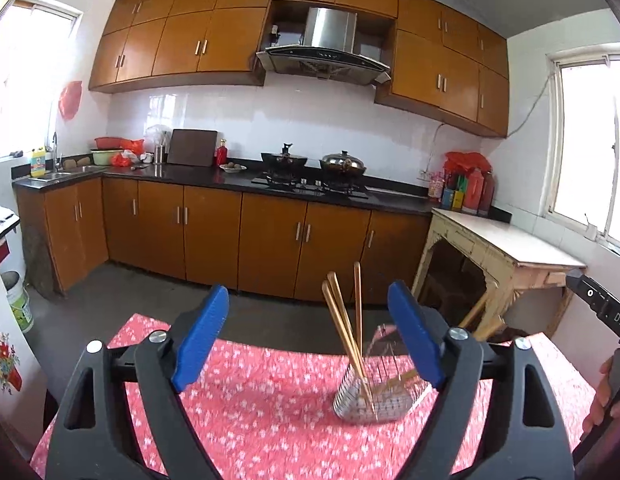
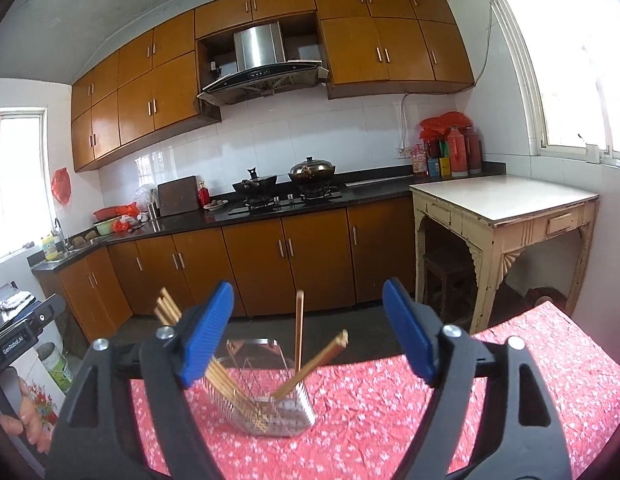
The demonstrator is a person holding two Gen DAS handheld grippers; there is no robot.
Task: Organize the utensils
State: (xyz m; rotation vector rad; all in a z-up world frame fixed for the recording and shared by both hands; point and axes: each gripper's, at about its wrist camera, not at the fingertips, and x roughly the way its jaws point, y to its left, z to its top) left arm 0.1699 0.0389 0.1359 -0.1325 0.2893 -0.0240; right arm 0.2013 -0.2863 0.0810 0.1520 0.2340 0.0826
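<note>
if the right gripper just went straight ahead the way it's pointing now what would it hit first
Most likely the chopsticks standing in the wire holder, which sit between the open right gripper's fingers in its own view. Depth is unclear, so it might catch the holder's rim instead.

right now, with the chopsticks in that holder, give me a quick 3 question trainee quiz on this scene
1. True or false: the left gripper has its fingers closed on a chopstick.
2. What stands in the wire holder on the red floral tablecloth? A) spoons B) chopsticks C) knives
3. Fill in: the fingers of the right gripper are ____.

Key
1. False. Its fingers stand apart with nothing between them.
2. B. The chopsticks lean in different directions inside the holder.
3. Open. Nothing is gripped.
</note>
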